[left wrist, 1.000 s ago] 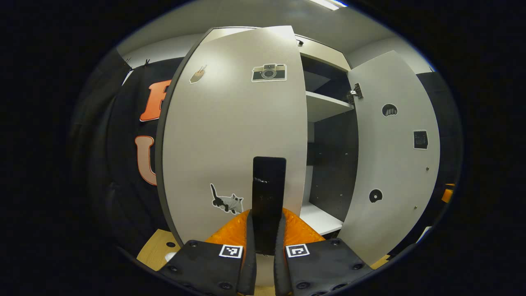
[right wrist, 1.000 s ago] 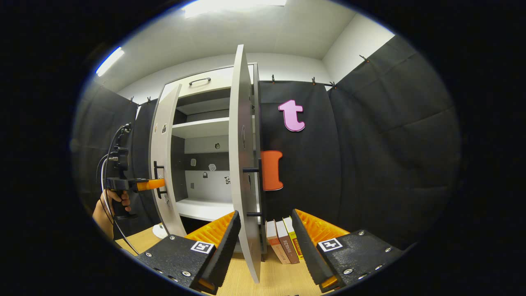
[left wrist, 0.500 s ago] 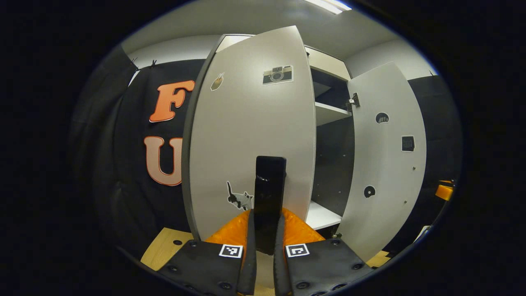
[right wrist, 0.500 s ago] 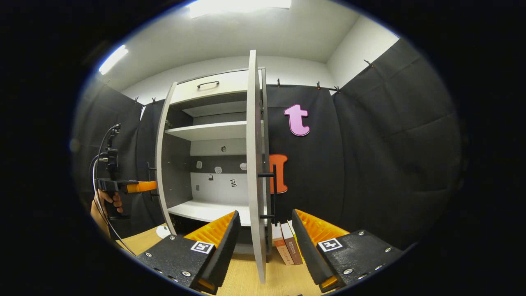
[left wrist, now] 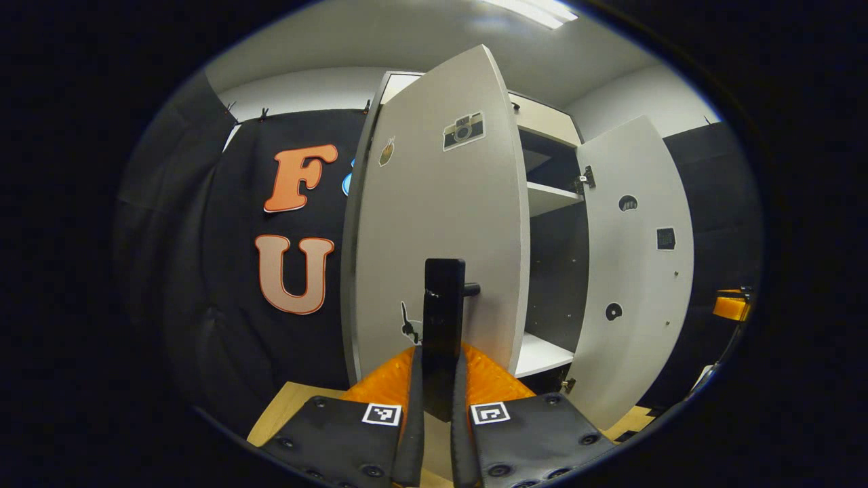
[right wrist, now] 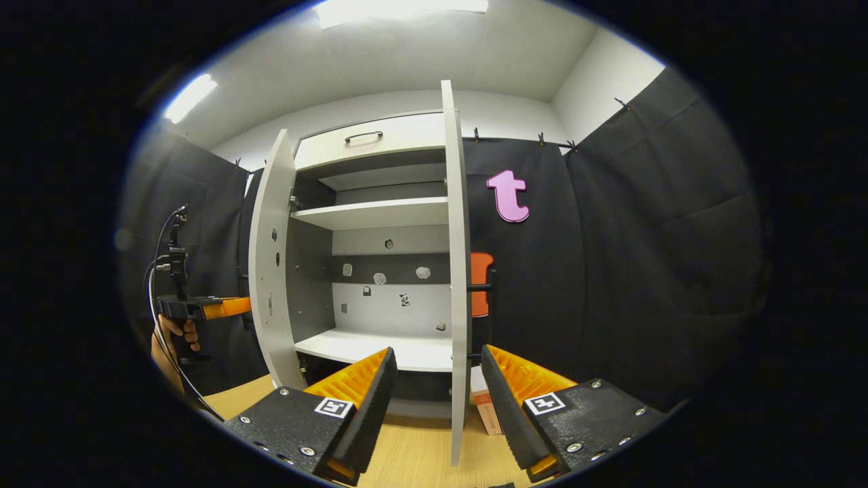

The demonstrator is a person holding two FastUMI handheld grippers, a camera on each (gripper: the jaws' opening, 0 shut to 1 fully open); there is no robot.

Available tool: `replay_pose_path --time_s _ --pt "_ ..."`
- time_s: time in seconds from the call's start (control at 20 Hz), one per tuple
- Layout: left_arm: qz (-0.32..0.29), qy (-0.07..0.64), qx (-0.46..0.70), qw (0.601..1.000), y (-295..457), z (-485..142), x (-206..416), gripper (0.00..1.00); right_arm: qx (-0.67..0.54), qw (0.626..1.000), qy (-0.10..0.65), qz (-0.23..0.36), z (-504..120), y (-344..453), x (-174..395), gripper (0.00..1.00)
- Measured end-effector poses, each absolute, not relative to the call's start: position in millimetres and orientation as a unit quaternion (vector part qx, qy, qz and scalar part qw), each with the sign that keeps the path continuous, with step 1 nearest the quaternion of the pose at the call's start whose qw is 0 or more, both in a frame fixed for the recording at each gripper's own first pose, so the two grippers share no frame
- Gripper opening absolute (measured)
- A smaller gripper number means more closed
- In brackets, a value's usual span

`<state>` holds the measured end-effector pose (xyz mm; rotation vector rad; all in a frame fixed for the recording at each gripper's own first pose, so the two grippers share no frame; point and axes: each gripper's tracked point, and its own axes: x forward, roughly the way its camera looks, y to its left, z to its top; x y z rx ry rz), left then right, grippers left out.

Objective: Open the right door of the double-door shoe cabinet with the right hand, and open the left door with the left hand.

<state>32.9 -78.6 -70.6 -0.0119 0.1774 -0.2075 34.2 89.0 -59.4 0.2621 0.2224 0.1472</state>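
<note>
1. Step in hand: your left gripper [left wrist: 434, 434] is clamped on the left door's handle [left wrist: 443, 318], lower centre of the left gripper view, swinging the left door [left wrist: 441, 224] outward.
2. Right door [right wrist: 458, 271]: edge-on at centre of the right gripper view, wide open; your right gripper [right wrist: 434, 400] straddles its edge with fingers spread, seemingly not touching.
3. Next: finish the left swing, then let go.
4. Change: both doors stand wider than a second ago.
</note>
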Motion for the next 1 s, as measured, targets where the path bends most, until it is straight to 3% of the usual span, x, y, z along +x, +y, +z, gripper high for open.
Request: replay_pose_path --time_s 0.55,0.65,1.0 --pt "-0.010 0.067 0.030 0.997 -15 -62 25 0.19 0.148 0.977 0.107 0.108 -63 134 43 0.77" --pt "0.024 0.062 0.037 0.997 8 -63 21 0.13 0.145 0.977 0.108 0.111 -62 140 45 0.77" --pt "0.014 0.053 0.025 0.998 1 -66 9 0.13 0.125 0.980 0.104 0.117 -55 145 30 0.77"
